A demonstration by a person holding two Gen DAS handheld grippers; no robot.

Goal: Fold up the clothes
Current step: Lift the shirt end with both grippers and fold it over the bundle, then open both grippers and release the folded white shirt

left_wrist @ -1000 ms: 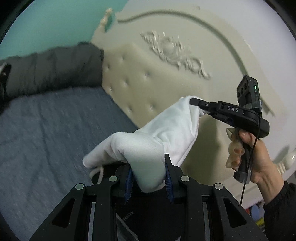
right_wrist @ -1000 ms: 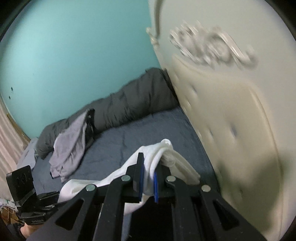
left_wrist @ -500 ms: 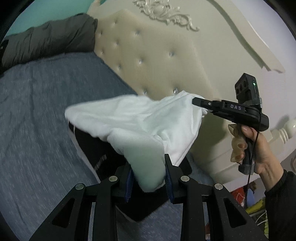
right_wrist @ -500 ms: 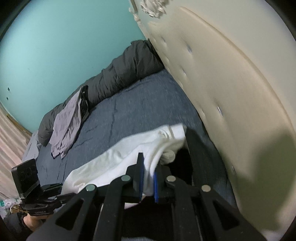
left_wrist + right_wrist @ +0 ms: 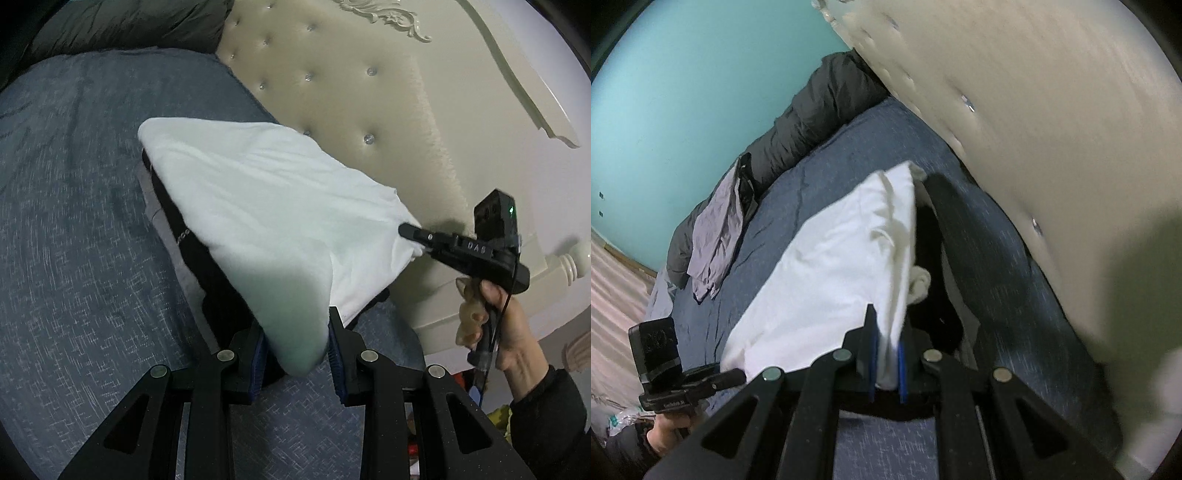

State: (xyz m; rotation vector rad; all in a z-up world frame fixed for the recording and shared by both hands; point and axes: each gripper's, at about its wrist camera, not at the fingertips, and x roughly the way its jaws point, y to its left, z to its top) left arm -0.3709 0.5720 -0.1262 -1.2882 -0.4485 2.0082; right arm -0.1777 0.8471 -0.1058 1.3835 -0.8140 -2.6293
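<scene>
Both grippers were clamped on the white garment (image 5: 258,221): the left gripper (image 5: 297,354) pinched a thick fold, the right gripper (image 5: 886,365) a thin edge. It hung stretched above what looked like a black garment (image 5: 938,236) on the blue bedspread (image 5: 74,221).

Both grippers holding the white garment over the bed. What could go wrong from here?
1. The left gripper pinches a thick bunch of the white garment, the right gripper a thin edge; uneven tension may skew the fold.
2. A black garment lies right beneath; setting down could drag or rumple it.
3. The headboard is close; the cloth may brush it.
</scene>
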